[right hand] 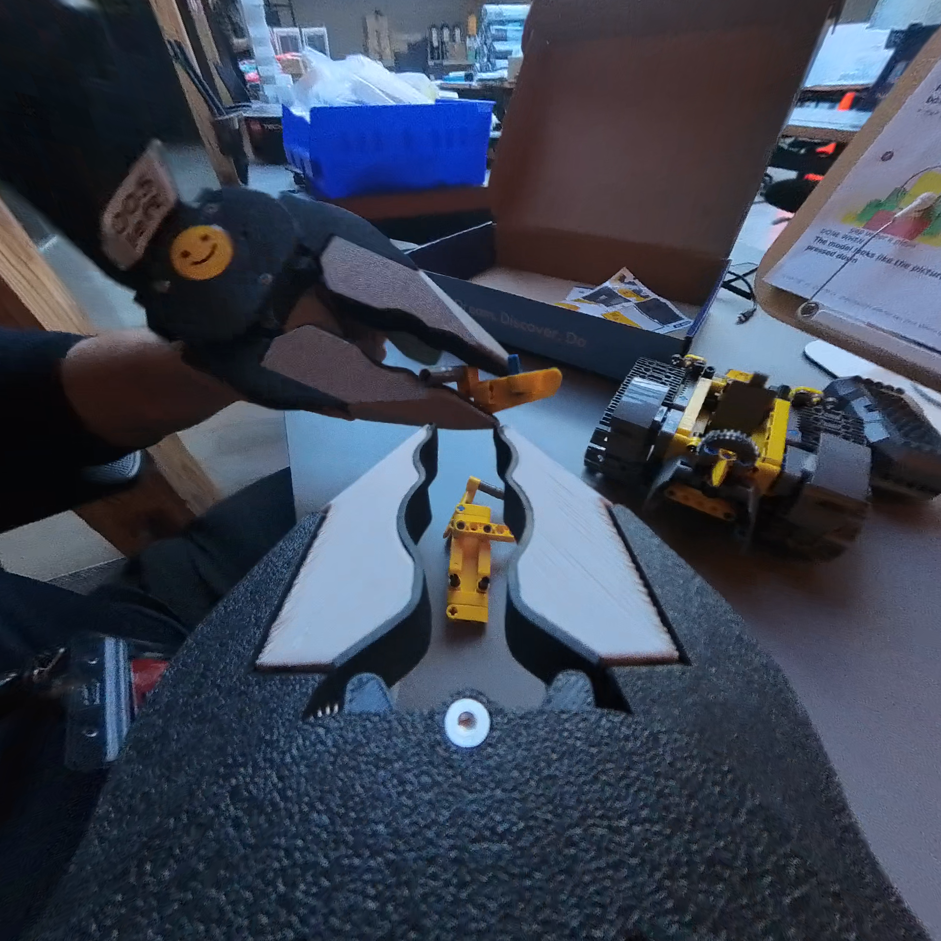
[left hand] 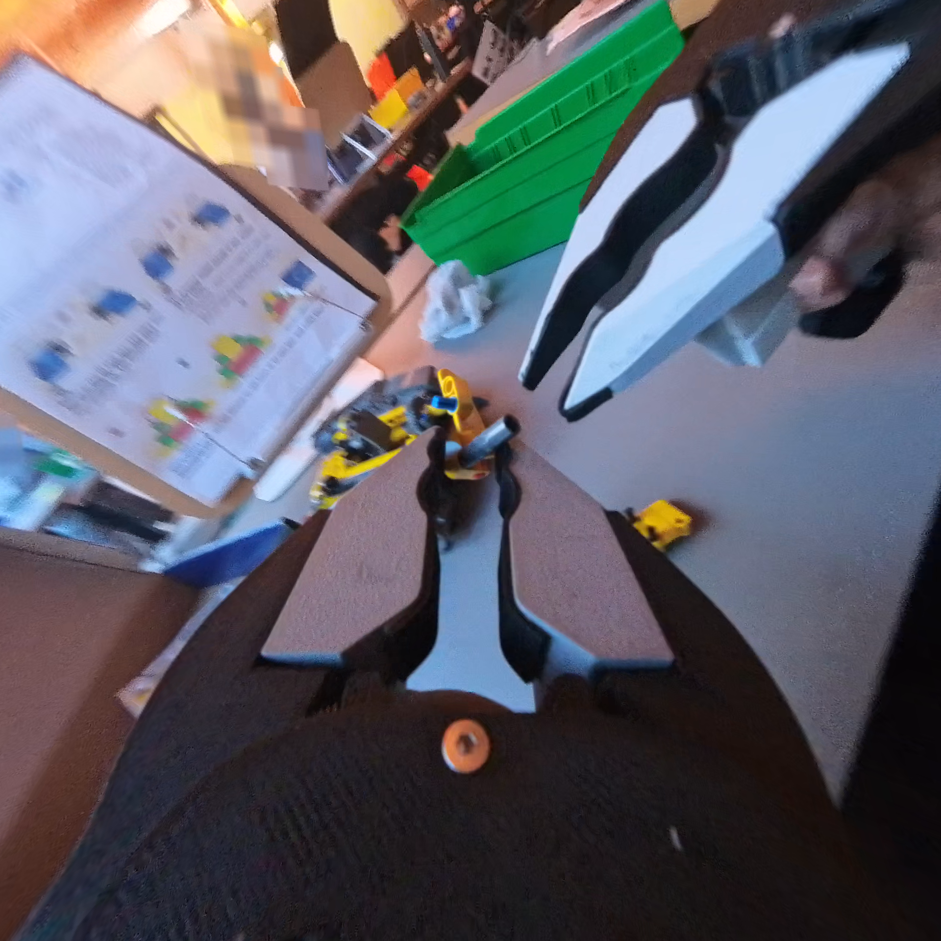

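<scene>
My left gripper [left hand: 471, 440] is shut on a yellow brick-built piece [left hand: 461, 407] that carries a grey axle [left hand: 491, 438] and a blue pin, and holds it above the table. The right wrist view shows the same gripper [right hand: 496, 389] and piece [right hand: 509, 389] from the side. My right gripper [right hand: 466, 429] is open and empty above a second yellow piece [right hand: 468, 560], which lies on the table between its fingers. That piece also shows in the left wrist view [left hand: 662, 524], with the right gripper [left hand: 550, 399] up and to its left. A yellow and black tracked model [right hand: 738, 448] stands to the right.
An open cardboard box [right hand: 636, 153] holding a booklet [right hand: 626, 305] stands behind, with a blue bin [right hand: 397, 142] farther back. An instruction sheet on a board [right hand: 876, 229] leans at the right. Green bins [left hand: 534, 168] and a crumpled white wrapper [left hand: 455, 300] lie across the grey table [left hand: 713, 458]. The tips of both grippers are at nearly the same place.
</scene>
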A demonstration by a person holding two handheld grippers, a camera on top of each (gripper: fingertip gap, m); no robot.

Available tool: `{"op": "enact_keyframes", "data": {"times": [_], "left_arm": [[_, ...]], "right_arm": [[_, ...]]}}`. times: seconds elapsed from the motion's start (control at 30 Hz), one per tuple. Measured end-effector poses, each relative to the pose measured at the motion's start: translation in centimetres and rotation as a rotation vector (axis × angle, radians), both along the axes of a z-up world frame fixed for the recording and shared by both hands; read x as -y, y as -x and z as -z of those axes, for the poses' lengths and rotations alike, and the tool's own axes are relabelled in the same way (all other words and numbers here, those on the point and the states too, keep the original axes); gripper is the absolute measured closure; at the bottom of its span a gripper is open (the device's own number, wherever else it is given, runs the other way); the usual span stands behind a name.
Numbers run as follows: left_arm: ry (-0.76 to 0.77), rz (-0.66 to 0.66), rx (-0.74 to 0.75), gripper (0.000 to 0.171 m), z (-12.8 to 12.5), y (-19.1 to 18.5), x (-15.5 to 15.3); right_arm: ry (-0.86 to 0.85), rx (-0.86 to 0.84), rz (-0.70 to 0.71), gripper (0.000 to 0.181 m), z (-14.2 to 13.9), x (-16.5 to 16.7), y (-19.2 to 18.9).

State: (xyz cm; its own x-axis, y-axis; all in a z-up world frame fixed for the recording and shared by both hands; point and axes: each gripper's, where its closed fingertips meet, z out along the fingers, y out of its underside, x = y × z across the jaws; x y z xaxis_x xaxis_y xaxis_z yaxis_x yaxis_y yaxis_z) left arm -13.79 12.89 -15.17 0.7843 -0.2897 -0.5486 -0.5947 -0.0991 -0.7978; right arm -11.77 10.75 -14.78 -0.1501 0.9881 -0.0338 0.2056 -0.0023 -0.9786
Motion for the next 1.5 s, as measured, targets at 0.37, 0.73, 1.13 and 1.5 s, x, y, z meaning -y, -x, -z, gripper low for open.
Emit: {"op": "enact_keyframes", "data": {"times": [0.37,0.73,1.13,1.5], "left_arm": [[-0.241,-0.058,-0.531,0.155,-0.1,-1.1,0.0],[0.081,0.357,0.105,0.155,0.7,-5.1,2.8],[0.317,0.527,0.542,0.155,0.2,-6.3,4.5],[0.349,0.546,0.601,0.158,0.3,-6.3,4.6]], "right_arm": [[0.201,-0.026,-0.026,0.153,-1.3,-0.3,-0.5],[0.216,-0.027,-0.206,0.162,-1.8,-0.1,-2.4],[0.076,0.018,-0.331,0.164,-1.0,1.9,-3.5],[0.031,0.07,-0.315,0.165,0.8,2.0,-2.8]]}}
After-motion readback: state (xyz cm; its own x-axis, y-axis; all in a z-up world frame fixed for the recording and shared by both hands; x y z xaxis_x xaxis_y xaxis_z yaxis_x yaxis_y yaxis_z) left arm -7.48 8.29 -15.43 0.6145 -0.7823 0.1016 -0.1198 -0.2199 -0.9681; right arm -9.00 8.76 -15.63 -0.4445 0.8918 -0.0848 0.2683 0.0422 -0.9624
